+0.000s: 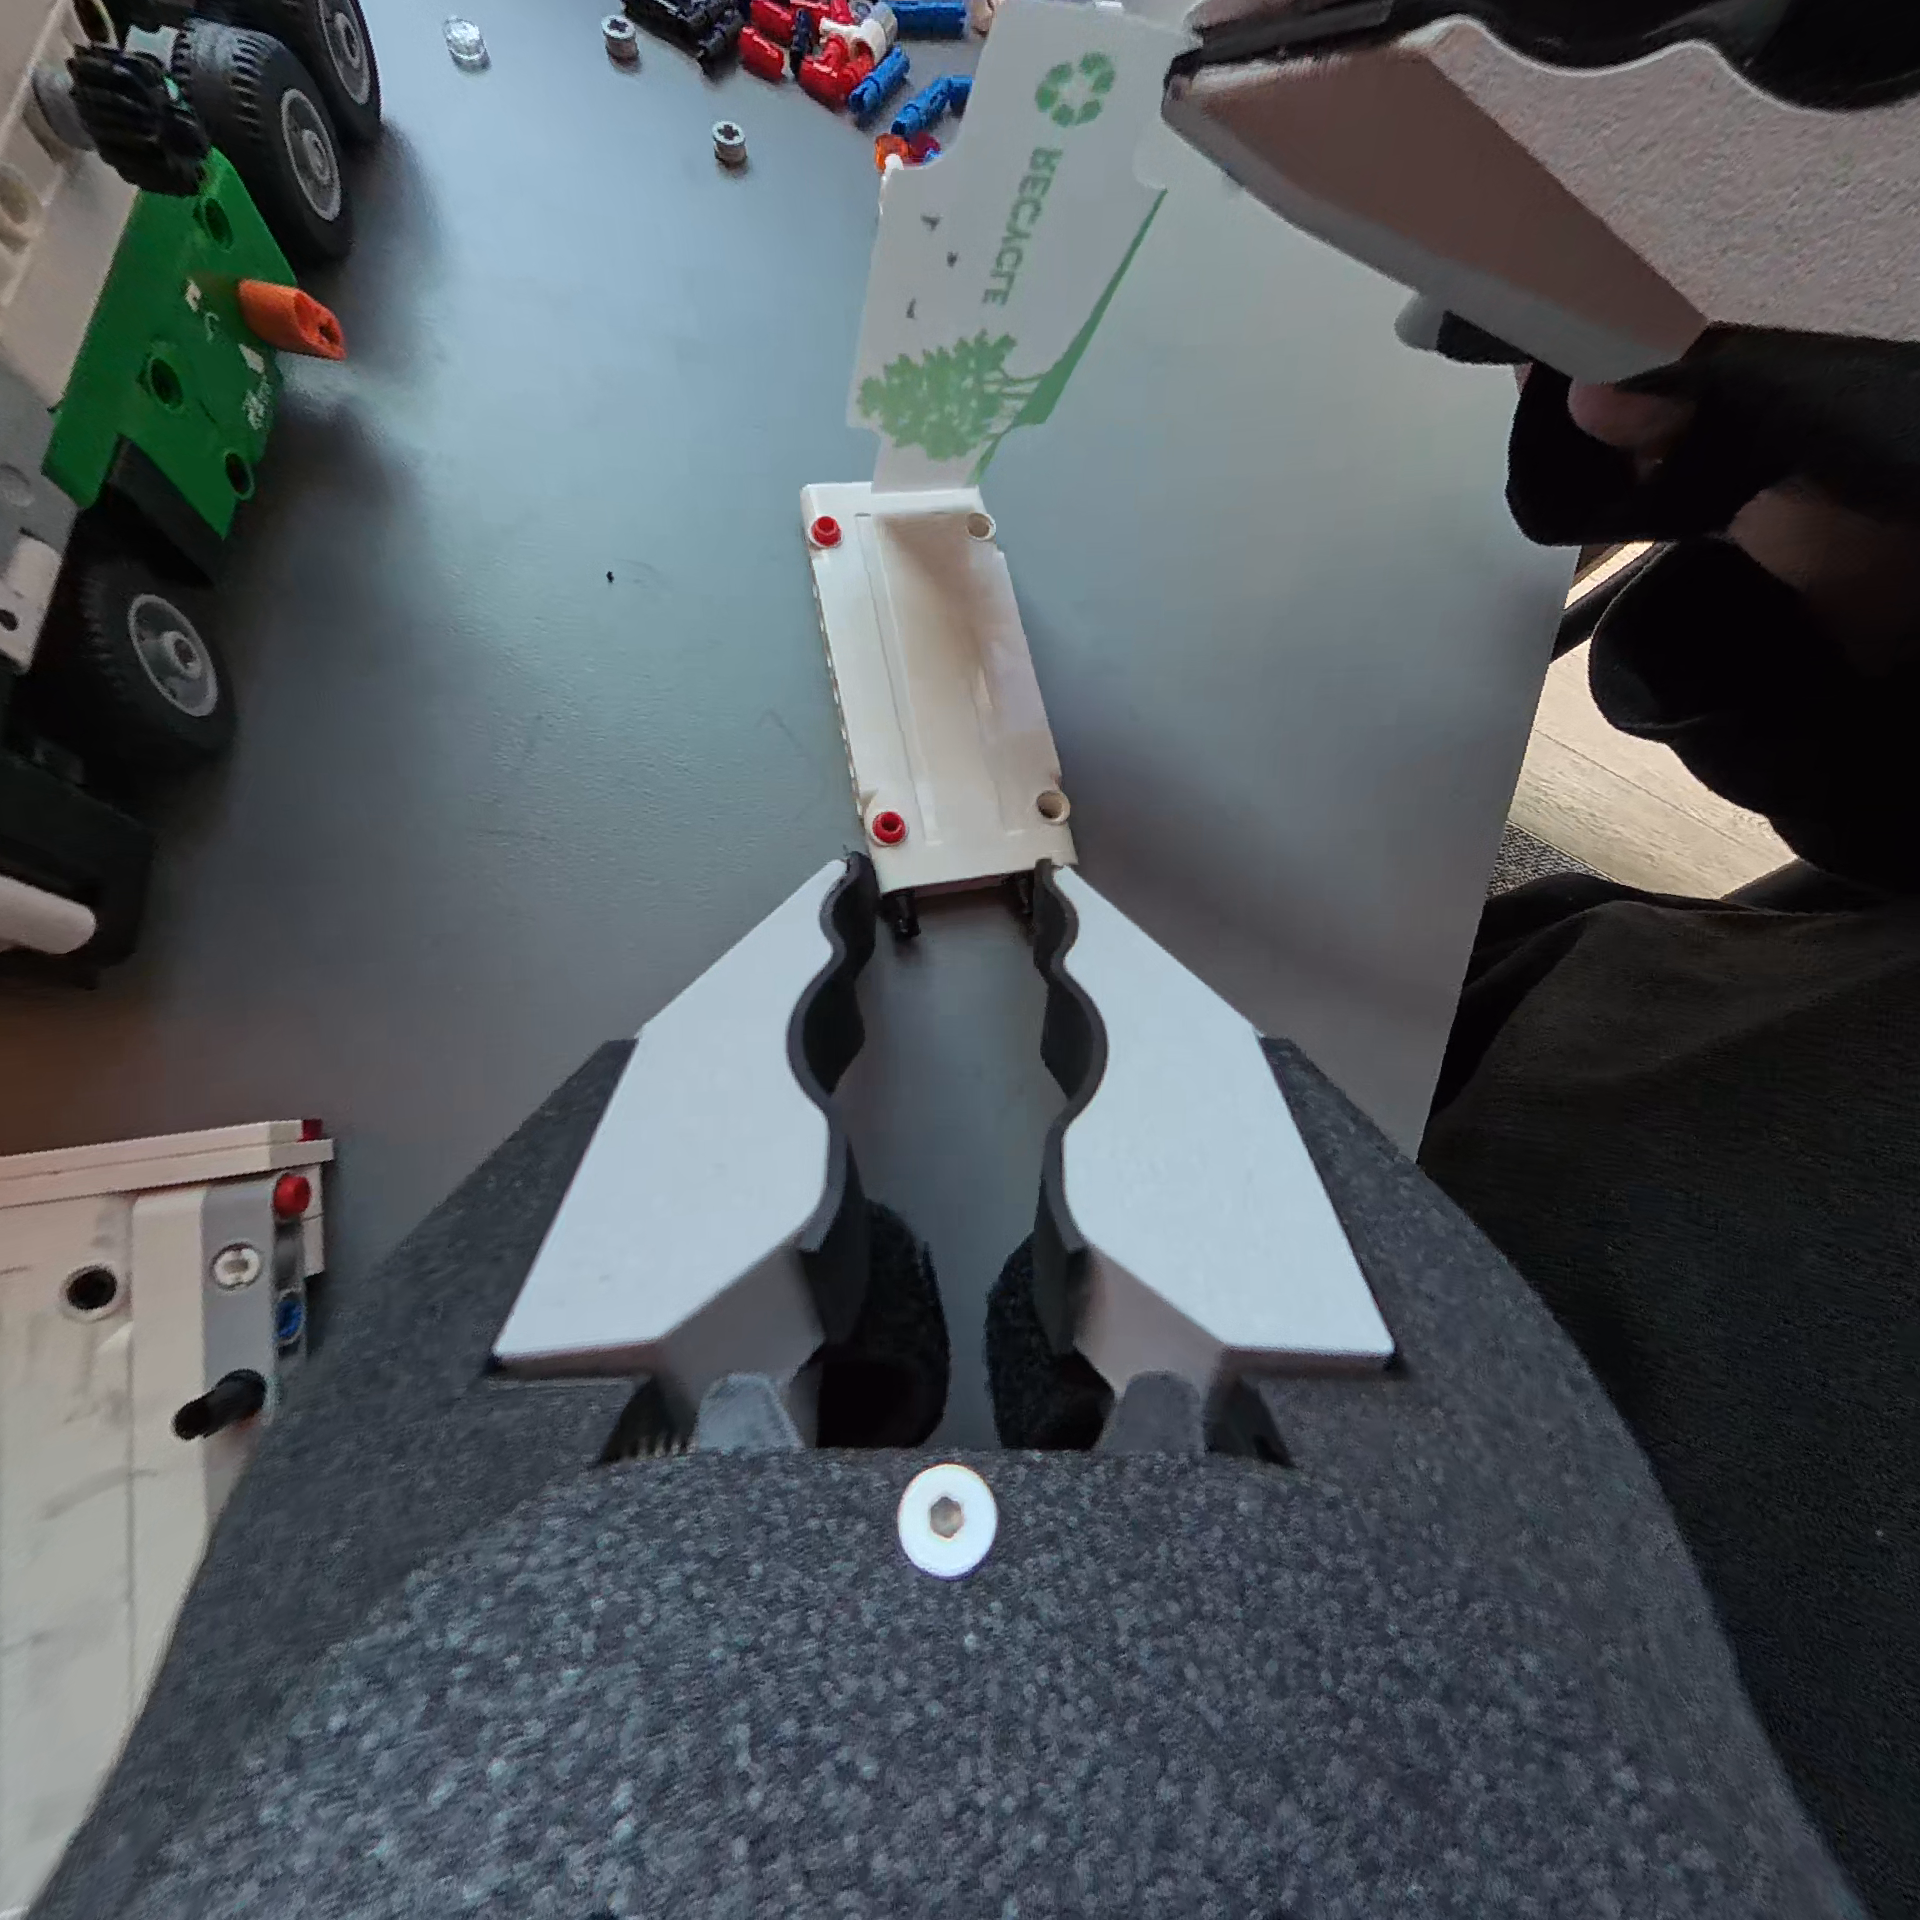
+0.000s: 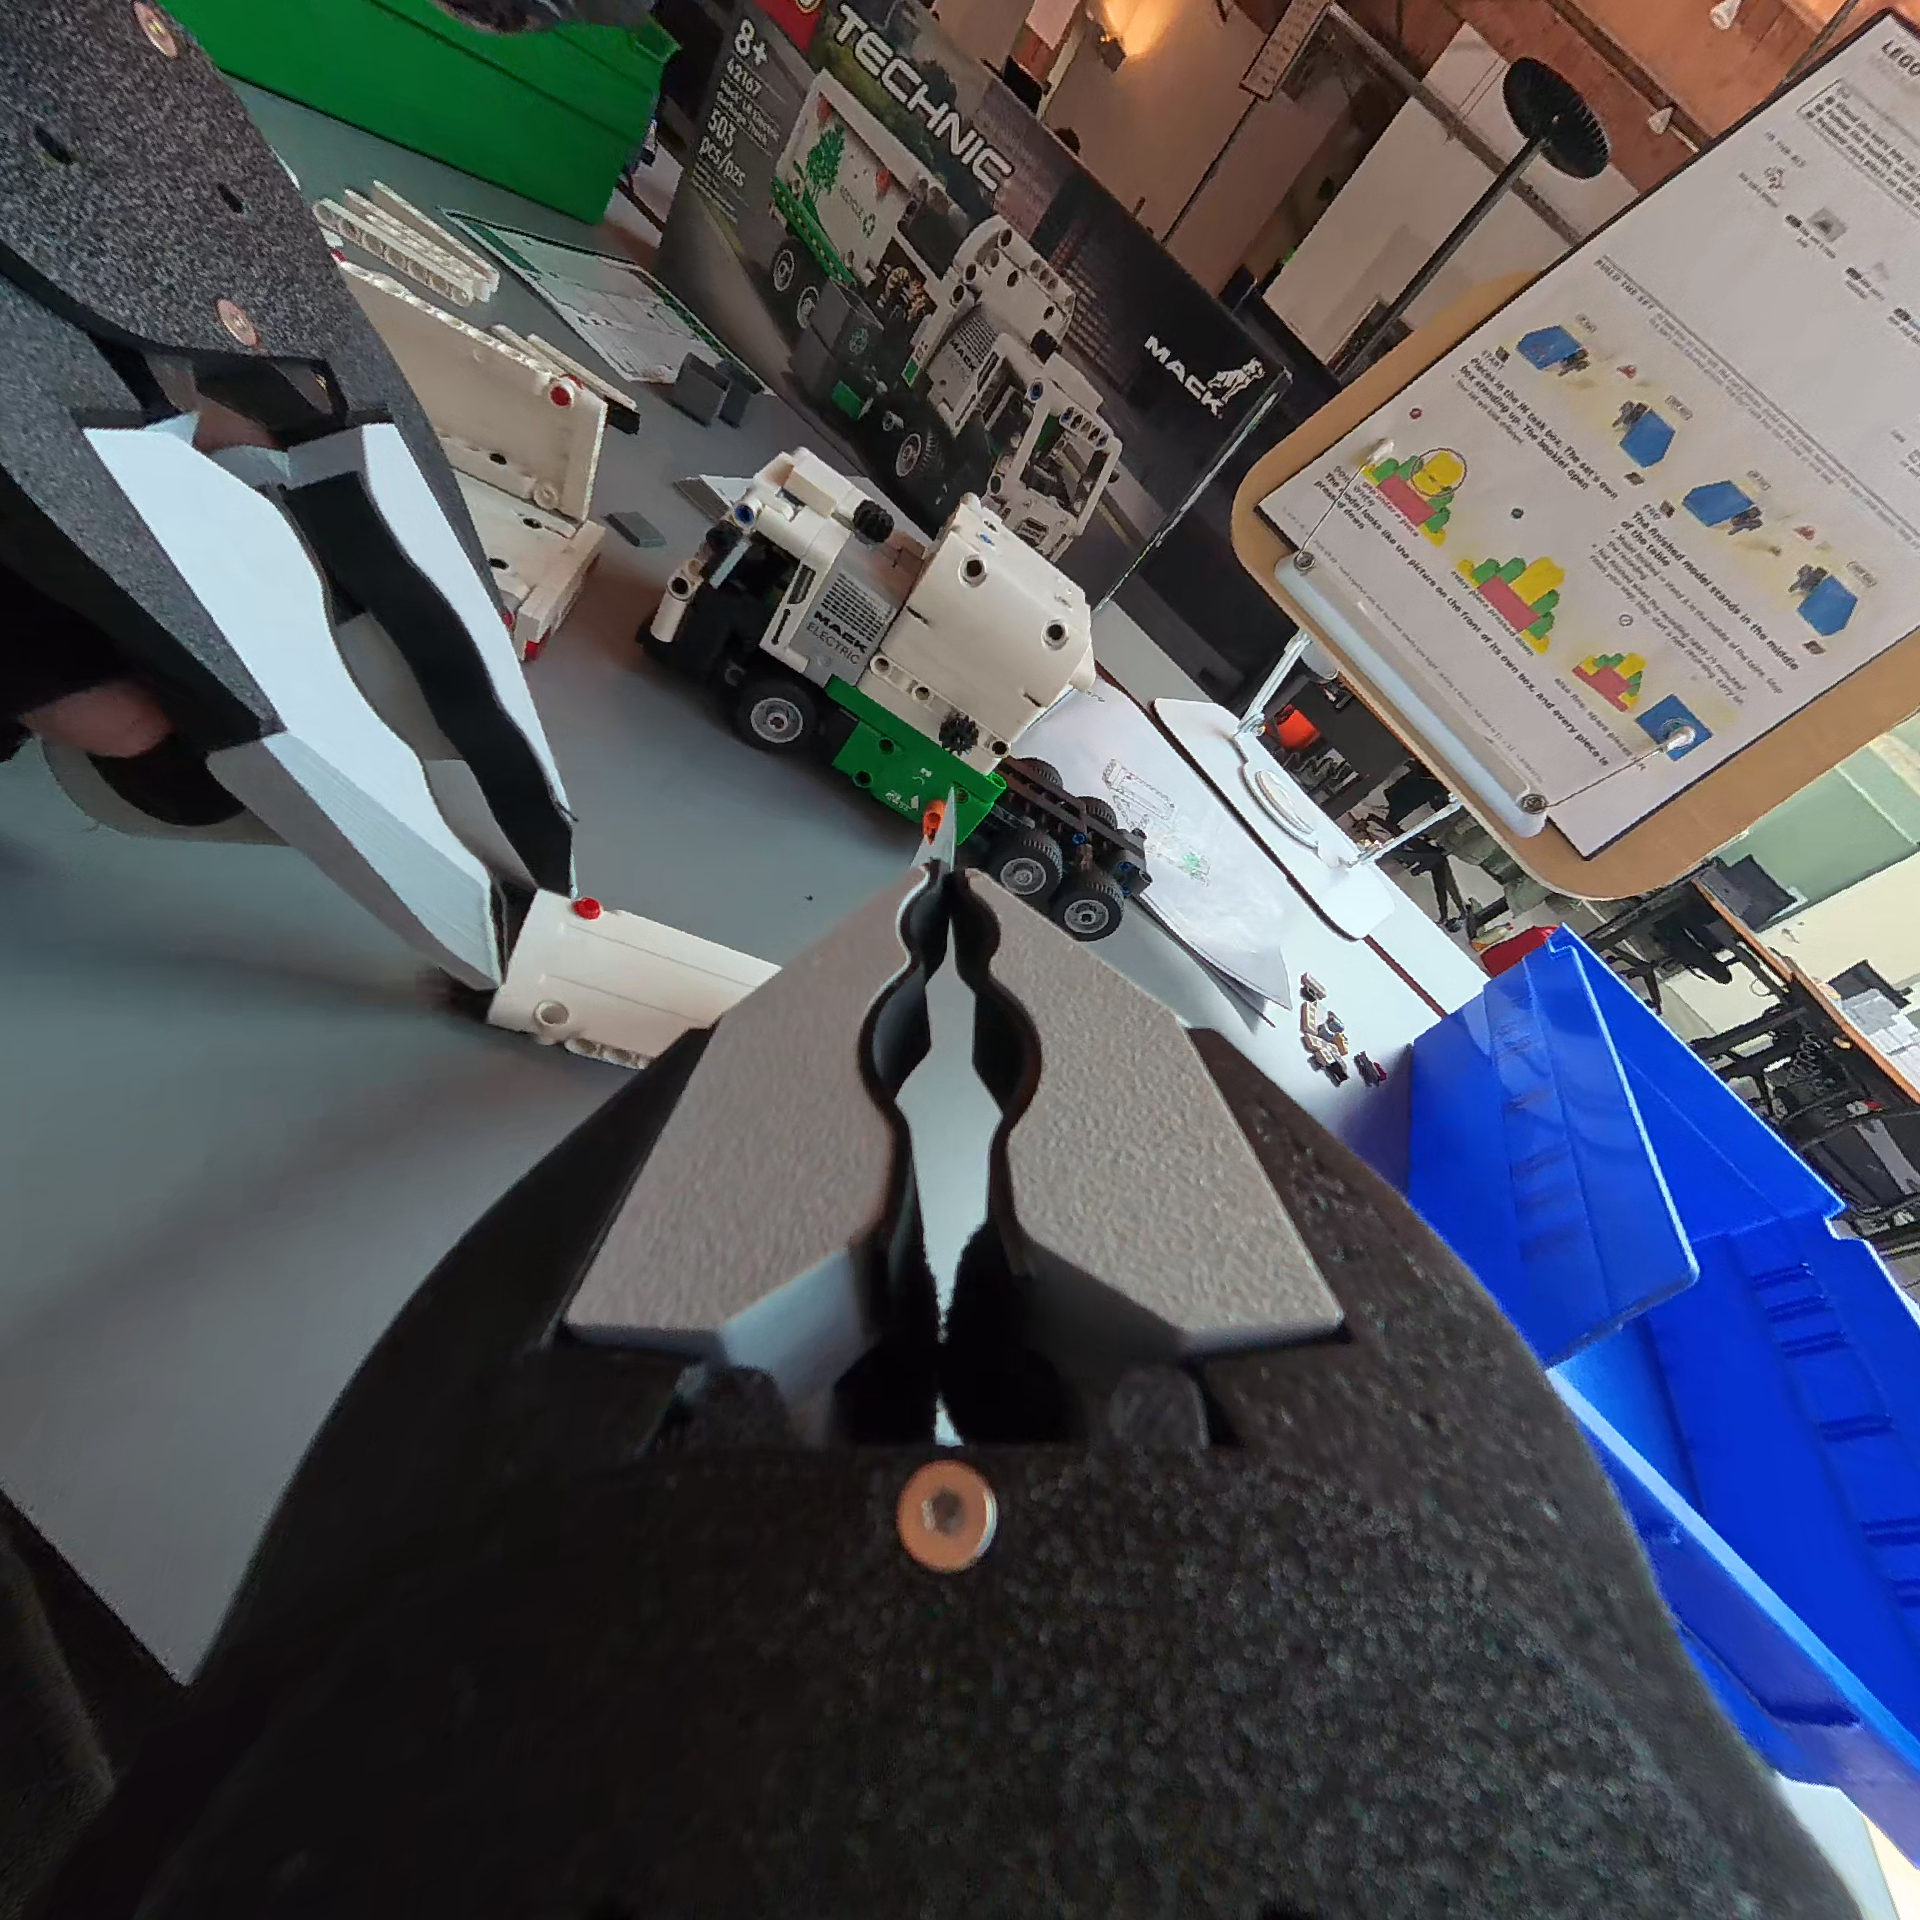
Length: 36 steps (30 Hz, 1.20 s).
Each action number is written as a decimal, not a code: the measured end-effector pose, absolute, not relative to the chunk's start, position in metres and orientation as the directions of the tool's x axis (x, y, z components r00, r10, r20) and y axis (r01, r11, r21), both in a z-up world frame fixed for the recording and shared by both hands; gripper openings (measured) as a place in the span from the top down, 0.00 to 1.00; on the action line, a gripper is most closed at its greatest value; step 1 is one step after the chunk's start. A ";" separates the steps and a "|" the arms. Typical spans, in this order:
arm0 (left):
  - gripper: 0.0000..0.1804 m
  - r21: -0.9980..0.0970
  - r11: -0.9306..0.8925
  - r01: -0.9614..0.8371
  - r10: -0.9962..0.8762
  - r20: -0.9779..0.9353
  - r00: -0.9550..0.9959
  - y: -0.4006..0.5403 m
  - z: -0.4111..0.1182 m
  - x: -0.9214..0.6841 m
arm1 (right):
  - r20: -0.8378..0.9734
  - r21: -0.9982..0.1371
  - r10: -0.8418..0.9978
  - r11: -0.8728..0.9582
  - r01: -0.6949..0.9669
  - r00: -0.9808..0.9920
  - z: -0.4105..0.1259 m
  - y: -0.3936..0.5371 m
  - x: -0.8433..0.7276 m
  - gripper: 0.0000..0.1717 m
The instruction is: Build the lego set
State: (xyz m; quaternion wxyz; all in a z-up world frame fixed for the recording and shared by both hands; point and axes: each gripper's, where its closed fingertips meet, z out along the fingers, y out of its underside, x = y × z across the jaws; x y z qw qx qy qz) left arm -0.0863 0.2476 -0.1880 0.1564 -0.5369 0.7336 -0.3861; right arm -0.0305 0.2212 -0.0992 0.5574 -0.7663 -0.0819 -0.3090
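The left gripper [image 1: 956, 883] sits low over the grey table [image 1: 520, 675] with its jaws part-way closed around the near end of a white panel block [image 1: 935, 665], a long flat brick-built piece with two red pins [image 1: 886, 827] along one side and pale holes along the other. In the left wrist view the two dark pads flank the block's near corners; the right wrist view shows the fingertips [image 2: 499, 935] closed against that end of the block [image 2: 623, 977], so it reads as gripped. The block lies flat on the table, its long axis running straight away from the left gripper, tilted slightly. At its far end a thin white printed sheet [image 1: 997, 260] with green tree artwork rises up and away, continuing roughly the same line. The right gripper [image 2: 940, 894] is closed tight on the upper corner of that sheet, whose thin edge [image 2: 935, 847] pokes out just past its fingertips; in the left wrist view its pale body [image 1: 1507, 177] and a hand in a dark glove [image 1: 1662, 416] appear at upper right. Beside the block, to the left, stands a white and green toy truck [image 2: 883, 623] with black wheels. A scatter of red, blue and black small pins [image 1: 831, 52] lies farther along the table. A blue bin [image 2: 1662, 1195] stands off the table's right edge, and a printed box [image 2: 935, 260] stands behind the truck.
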 end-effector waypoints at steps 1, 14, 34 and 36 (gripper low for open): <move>0.84 -0.734 0.128 -0.667 -0.908 0.183 -0.377 0.247 -0.188 -0.086 | 0.562 -0.805 -0.218 -0.365 0.468 0.798 -0.100 0.221 -0.030 1.00; 0.84 -0.735 0.131 -0.665 -0.908 0.181 -0.378 0.247 -0.188 -0.087 | 0.574 -0.796 -0.210 -0.370 0.479 0.792 -0.101 0.225 -0.030 1.00; 0.84 -0.736 0.132 -0.665 -0.908 0.180 -0.379 0.247 -0.188 -0.087 | 0.572 -0.791 -0.186 -0.382 0.478 0.799 -0.106 0.228 -0.034 1.00; 0.84 -0.736 0.132 -0.664 -0.908 0.179 -0.379 0.246 -0.188 -0.087 | 0.570 -0.791 -0.180 -0.384 0.477 0.801 -0.108 0.228 -0.035 1.00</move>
